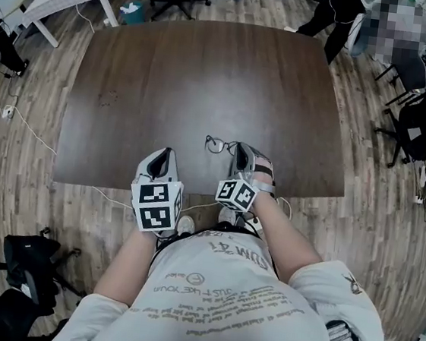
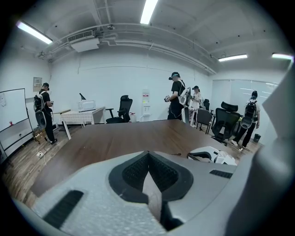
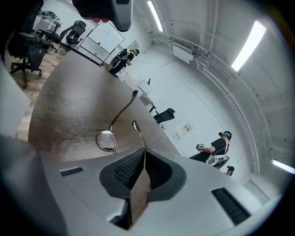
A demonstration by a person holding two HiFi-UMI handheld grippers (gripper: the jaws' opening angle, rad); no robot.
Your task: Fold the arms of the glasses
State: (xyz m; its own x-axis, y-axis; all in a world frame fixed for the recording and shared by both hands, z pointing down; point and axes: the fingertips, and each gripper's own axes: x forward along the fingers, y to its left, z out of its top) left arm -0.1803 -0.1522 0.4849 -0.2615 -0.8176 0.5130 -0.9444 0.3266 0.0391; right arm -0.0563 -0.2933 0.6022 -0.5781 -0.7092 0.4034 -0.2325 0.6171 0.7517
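Left hand-held gripper [image 1: 166,155] is at my 11 o'clock, over the near edge of the tabletop [image 1: 209,74]. Its jaws are pressed together with nothing between them. It's pitched slightly down, nose toward 12. My read: parked close so it can brace the frame when needed.

Right hand-held gripper [image 3: 144,154] is at my 1 o'clock, jaws closed and pinching one temple arm [image 3: 139,138] of the glasses [image 1: 217,144]. The ear end pokes out past the pads. The gripper is rolled well over to one side, nose shallowly down. I take that roll as lining up to swing the arm in toward the frame.

The glasses are at 9 o'clock from the right tip, near the tabletop's near edge. I can't tell if the frame touches the wood. One lens [image 3: 106,140] shows beside the jaws. The free temple arm [image 3: 123,109] is splayed out toward 12, not yet folded.
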